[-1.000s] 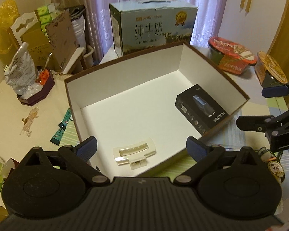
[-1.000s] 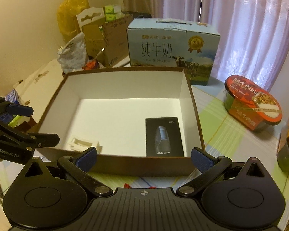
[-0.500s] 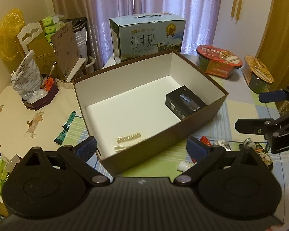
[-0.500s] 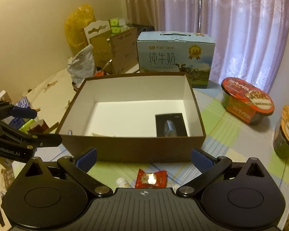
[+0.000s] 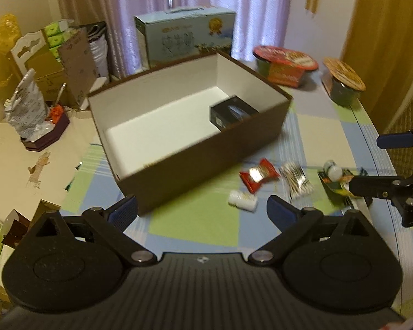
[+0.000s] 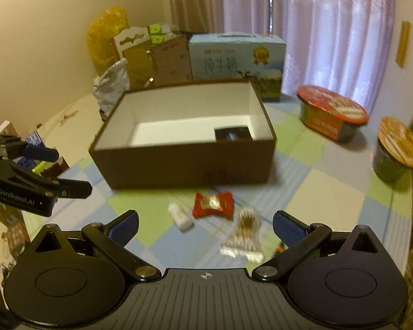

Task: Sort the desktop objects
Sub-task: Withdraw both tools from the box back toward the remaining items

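Note:
A brown open box (image 5: pixel 206 151) (image 6: pixel 184 165) with a white inside stands mid-table and holds a black packet (image 5: pixel 231 112) (image 6: pixel 234 134). In front of it lie a red candy wrapper (image 5: pixel 258 174) (image 6: pixel 213 203), a small white bottle (image 5: pixel 242 200) (image 6: pixel 180 216), a clear bag of cotton swabs (image 5: pixel 296 181) (image 6: pixel 245 231) and a green packet with a white ball (image 5: pixel 334 178). My left gripper (image 5: pixel 202 211) (image 6: pixel 52 170) is open and empty, back from the box. My right gripper (image 6: pixel 205 224) (image 5: pixel 371 162) is open and empty above the small items.
A blue milk carton (image 5: pixel 184 35) (image 6: pixel 236 60) stands behind the box. Two instant-noodle bowls (image 5: pixel 285 64) (image 5: pixel 342 82) sit at the right rear. A dark tray with a silver bag (image 5: pixel 41 132) and cardboard clutter (image 5: pixel 55 55) fill the left side. The checked tablecloth (image 5: pixel 195 228) ends at the right edge.
Both grippers have pulled back and up from the box, so the small items in front of it now show. The white item in the box's near corner is hidden by its wall.

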A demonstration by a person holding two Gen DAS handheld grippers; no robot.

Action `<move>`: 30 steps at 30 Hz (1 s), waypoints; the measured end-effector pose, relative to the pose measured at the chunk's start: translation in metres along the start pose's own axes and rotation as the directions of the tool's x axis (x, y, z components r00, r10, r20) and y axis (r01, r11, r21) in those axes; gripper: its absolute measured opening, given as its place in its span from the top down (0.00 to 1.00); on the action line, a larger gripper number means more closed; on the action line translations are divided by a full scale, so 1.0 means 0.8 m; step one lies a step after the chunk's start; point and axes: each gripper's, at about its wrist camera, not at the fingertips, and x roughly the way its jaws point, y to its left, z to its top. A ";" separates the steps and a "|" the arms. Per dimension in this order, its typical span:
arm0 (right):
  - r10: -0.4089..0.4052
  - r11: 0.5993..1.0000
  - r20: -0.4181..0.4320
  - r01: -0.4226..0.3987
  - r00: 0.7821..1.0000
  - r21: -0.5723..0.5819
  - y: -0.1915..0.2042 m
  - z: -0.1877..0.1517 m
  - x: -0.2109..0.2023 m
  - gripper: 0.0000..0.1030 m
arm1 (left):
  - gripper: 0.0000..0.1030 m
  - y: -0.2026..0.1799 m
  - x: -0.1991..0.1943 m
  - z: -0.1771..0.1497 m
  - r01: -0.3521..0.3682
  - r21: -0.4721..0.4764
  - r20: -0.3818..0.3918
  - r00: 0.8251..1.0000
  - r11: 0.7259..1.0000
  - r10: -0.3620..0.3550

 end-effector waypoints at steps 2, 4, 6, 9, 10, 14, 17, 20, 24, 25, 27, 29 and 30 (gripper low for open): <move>-0.005 1.000 -0.012 0.005 1.000 0.018 -0.001 -0.015 -0.004 0.02 | 0.05 -0.005 0.003 -0.008 0.007 0.008 -0.013 1.000 1.000 -0.007; -0.012 0.999 -0.018 0.012 1.000 0.041 -0.004 -0.027 -0.008 0.02 | 0.05 -0.009 0.007 -0.016 0.016 0.010 -0.029 0.999 1.000 -0.016; -0.017 0.998 -0.022 0.019 1.000 0.064 -0.007 -0.038 -0.012 0.02 | 0.05 -0.013 0.010 -0.024 0.026 0.004 -0.043 0.999 1.000 -0.026; -0.028 0.994 -0.032 0.031 0.999 0.107 -0.014 -0.053 -0.018 0.02 | 0.05 -0.018 0.014 -0.032 0.051 0.002 -0.066 0.997 0.999 -0.051; -0.031 0.992 -0.037 0.035 0.999 0.123 -0.017 -0.059 -0.019 0.02 | 0.05 -0.020 0.015 -0.035 0.059 0.006 -0.073 0.996 0.998 -0.058; -0.035 0.982 -0.058 0.045 0.998 0.183 -0.025 -0.079 -0.026 0.02 | 0.05 -0.028 0.021 -0.042 0.086 0.021 -0.098 0.992 0.996 -0.083; -0.036 0.972 -0.080 0.053 0.996 0.229 -0.033 -0.095 -0.027 0.02 | 0.05 -0.032 0.028 -0.046 0.093 0.031 -0.112 0.990 0.995 -0.089; -0.054 0.962 -0.110 0.082 0.992 0.259 -0.042 -0.110 -0.026 0.02 | 0.05 -0.035 0.036 -0.048 0.096 0.040 -0.122 0.988 0.995 -0.090; -0.086 0.947 -0.139 0.124 0.987 0.295 -0.056 -0.129 -0.024 0.02 | 0.05 -0.038 0.046 -0.049 0.098 0.054 -0.125 0.988 0.994 -0.091; -0.095 0.944 -0.143 0.134 0.985 0.300 -0.058 -0.132 -0.024 0.02 | 0.05 -0.038 0.049 -0.048 0.098 0.056 -0.126 0.988 0.994 -0.091; -0.109 0.939 -0.147 0.150 0.983 0.311 -0.064 -0.138 -0.023 0.02 | 0.05 -0.038 0.054 -0.047 0.101 0.060 -0.128 0.987 0.993 -0.092; -0.121 0.934 -0.151 0.164 0.981 0.317 -0.069 -0.144 -0.021 0.02 | 0.05 -0.039 0.060 -0.047 0.109 0.064 -0.127 0.987 0.992 -0.100; -0.128 0.932 -0.155 0.172 0.980 0.319 -0.072 -0.148 -0.020 0.02 | 0.05 -0.040 0.064 -0.046 0.113 0.066 -0.126 0.987 0.991 -0.104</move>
